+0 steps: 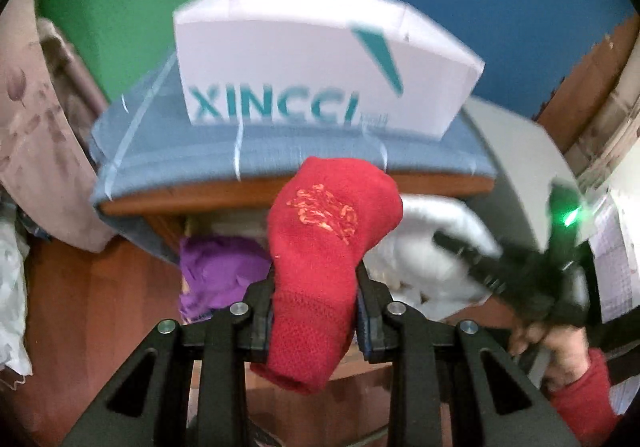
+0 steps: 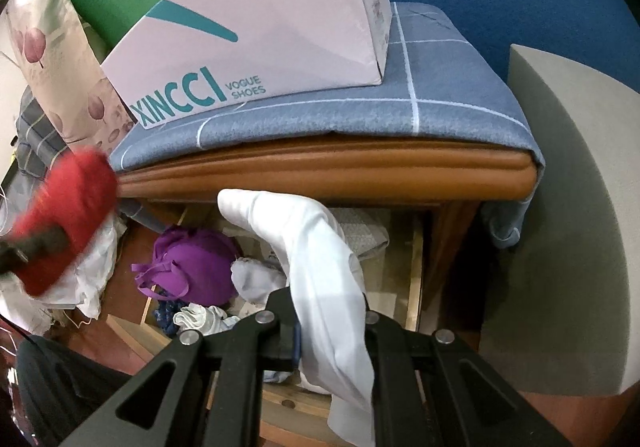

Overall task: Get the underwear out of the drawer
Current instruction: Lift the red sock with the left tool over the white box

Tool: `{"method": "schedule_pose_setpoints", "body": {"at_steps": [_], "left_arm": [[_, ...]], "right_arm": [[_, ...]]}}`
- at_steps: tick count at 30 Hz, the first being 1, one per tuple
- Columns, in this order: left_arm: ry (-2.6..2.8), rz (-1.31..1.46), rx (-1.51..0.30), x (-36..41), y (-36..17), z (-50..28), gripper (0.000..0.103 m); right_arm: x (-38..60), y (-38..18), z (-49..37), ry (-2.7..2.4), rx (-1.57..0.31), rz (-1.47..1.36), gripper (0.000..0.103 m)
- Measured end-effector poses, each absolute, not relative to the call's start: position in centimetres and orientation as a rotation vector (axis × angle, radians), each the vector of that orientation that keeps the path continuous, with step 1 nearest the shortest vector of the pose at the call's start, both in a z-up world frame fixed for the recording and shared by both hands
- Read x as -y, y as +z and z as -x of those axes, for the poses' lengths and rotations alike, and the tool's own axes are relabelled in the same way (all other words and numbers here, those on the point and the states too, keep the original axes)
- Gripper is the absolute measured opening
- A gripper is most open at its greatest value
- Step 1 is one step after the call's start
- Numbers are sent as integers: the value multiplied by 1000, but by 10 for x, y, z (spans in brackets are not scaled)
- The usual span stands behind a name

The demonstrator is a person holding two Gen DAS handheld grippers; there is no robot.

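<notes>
My left gripper (image 1: 316, 287) is shut on a red piece of underwear (image 1: 324, 231) with orange embroidery and holds it up in front of the open drawer. It also shows blurred in the right wrist view (image 2: 68, 215). My right gripper (image 2: 330, 315) is shut on a white piece of underwear (image 2: 316, 255) and holds it above the open drawer (image 2: 414, 275). A purple garment (image 2: 192, 267) and several pale garments (image 2: 256, 279) lie in the drawer. The right gripper shows blurred in the left wrist view (image 1: 500, 267), with the white cloth (image 1: 432, 243).
A wooden nightstand (image 2: 320, 171) has a blue checked cloth (image 2: 440, 99) on top, with a white XINCCI shoe box (image 2: 260, 27) on it. A grey block (image 2: 560, 207) stands to the right. A floral fabric (image 2: 52, 59) hangs at the left.
</notes>
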State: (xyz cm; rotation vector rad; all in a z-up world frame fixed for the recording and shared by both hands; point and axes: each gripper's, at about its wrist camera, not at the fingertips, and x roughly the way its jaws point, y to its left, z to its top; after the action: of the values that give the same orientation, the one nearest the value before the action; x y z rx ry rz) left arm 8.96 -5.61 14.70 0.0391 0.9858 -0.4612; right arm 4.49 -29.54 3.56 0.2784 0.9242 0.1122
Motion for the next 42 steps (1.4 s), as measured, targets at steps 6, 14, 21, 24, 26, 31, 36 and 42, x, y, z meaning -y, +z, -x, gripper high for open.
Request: {"method": "schedule_pose_setpoints", "body": {"at_steps": [6,14,21,24,26,31,36,42], "left_arm": [[-420,-45,-899,53,201,-101,27],[-336,-82,-839,56,248,-138,27],[-264,-142,-799,63,267,-185,27],[-275,-142,-818,67,267,-207,27],[-289,-156,-836,71,265,-223,28],[-311,-153,-868,79,255,-250,28],[-313,-203,-896,95,244,-272,28],[-275,-219,-934,102,225,-294,29]], "right_arm": [[290,34,-47,111,-933,-263,10],[285,32,-49,108,-938,-240,10],[286,29,-50,98,-944,-239,10],[284,29,-50,93,-943,-233,10],[284,28,-50,90,-944,-231,10],[283,26,-52,86,-950,-232,10],[283,24,-54,85,-961,-232,10],[282,23,-54,89,-967,-233,10]]}}
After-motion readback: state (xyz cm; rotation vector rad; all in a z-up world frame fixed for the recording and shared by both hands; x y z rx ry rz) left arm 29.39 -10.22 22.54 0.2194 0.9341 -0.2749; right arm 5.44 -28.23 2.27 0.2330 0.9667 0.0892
